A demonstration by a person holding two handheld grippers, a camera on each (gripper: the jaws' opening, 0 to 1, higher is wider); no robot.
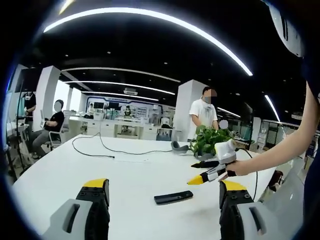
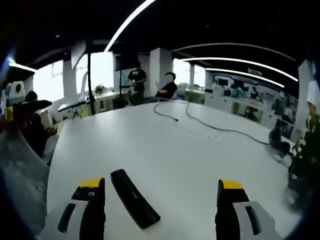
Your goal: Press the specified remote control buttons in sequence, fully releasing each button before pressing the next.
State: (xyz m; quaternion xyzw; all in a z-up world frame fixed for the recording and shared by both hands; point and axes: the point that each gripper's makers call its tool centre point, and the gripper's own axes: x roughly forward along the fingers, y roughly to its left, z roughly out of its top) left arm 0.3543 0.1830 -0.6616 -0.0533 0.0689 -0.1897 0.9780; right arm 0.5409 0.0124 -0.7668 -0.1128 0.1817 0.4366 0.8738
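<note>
White office table (image 2: 200, 150) carries the black remote control (image 2: 134, 198) lengthwise between the right gripper (image 2: 162, 200)'s wide, empty jaws, nearer its left jaw.

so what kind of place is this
Probably an open-plan office or lab: a large white table with a black remote on it, desks behind, people seated and standing, long ceiling light strips.

Bare white table (image 2: 165, 150) surrounds the remote (image 2: 134, 197); plant (image 1: 212, 139) stands well apart.
</note>
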